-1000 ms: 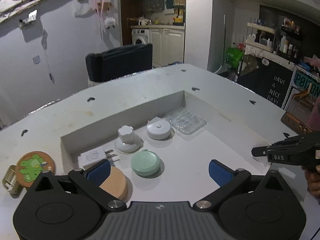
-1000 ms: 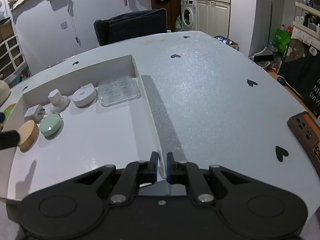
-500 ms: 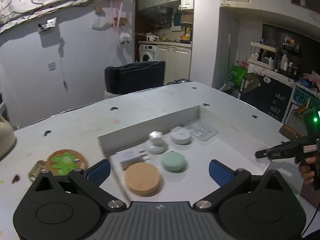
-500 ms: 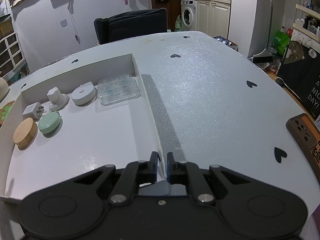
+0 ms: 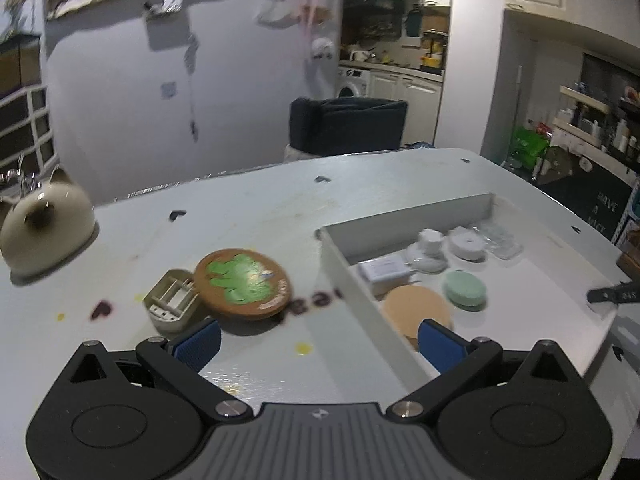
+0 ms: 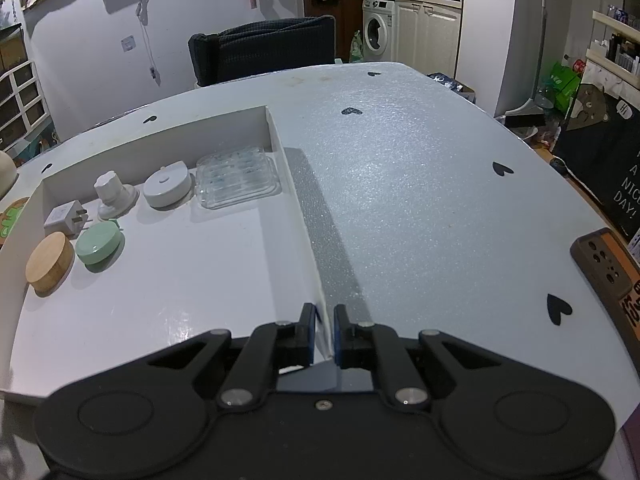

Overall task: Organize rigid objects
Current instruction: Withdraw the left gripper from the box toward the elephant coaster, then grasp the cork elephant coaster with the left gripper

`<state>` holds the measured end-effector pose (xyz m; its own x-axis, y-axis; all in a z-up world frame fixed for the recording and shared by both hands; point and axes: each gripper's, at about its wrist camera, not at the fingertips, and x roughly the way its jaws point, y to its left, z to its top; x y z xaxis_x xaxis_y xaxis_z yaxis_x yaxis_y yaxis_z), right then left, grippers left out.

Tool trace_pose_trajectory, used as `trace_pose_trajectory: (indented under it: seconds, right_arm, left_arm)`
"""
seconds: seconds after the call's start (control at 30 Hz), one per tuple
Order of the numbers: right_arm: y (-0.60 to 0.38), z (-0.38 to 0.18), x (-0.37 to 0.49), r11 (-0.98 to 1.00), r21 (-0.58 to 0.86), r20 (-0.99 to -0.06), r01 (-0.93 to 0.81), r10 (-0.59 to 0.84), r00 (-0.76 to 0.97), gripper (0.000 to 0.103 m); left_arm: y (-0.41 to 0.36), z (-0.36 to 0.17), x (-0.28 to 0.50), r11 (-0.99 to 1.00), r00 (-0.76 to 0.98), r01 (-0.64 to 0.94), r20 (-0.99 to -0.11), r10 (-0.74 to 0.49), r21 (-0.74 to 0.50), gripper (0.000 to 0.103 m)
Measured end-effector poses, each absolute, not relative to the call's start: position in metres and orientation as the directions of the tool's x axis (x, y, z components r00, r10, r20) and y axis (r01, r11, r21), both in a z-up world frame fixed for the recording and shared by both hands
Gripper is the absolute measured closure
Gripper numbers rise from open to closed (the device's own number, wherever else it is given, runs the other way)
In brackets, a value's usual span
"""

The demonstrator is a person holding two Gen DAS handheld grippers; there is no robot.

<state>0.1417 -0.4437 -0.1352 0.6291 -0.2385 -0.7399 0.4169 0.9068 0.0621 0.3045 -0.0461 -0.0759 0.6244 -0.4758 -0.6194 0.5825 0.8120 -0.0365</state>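
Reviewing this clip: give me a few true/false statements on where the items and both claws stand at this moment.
1. The right claw is shut on the white tray's wall. True.
2. The left claw holds the frog coaster. False: it is open and empty, and the coaster lies on the table.
3. The wooden disc lies inside the tray. True.
4. The mint round case sits outside the tray. False: it is inside, beside the wooden disc.

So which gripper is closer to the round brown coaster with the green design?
Left. The left gripper hovers open just short of the coaster on the table. The right gripper is clamped on the white tray's far side wall.
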Motion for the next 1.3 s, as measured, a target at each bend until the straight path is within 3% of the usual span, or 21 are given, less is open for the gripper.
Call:
trace_pose_trajectory:
  seconds: [0.63, 1.0, 1.3]
  right_arm:
    - [-0.441, -0.134, 0.145, 0.902, 0.045, -0.749, 0.43, -0.254, 0.612, 0.092]
    - [-0.442, -0.135, 0.144, 0.896, 0.061, -0.748, 0.439, -0.25, 0.615, 0.092]
    - [-0.442, -0.135, 0.144, 0.9, 0.057, -0.749, 0.433, -0.248, 0.614, 0.093]
  left_arm:
    - [-0.048, -0.097, 0.37, 0.81, 0.631, 0.581, -0.671, -0.39, 0.076, 0.0]
    - [-0.079, -0.124, 0.387, 0.681, 0.632, 0.686, -0.674, -0.383, 0.257, 0.0]
    - [-0.093, -0.132, 0.434, 0.628, 0.578, 0.733, -0.725, -0.374, 0.26, 0.0]
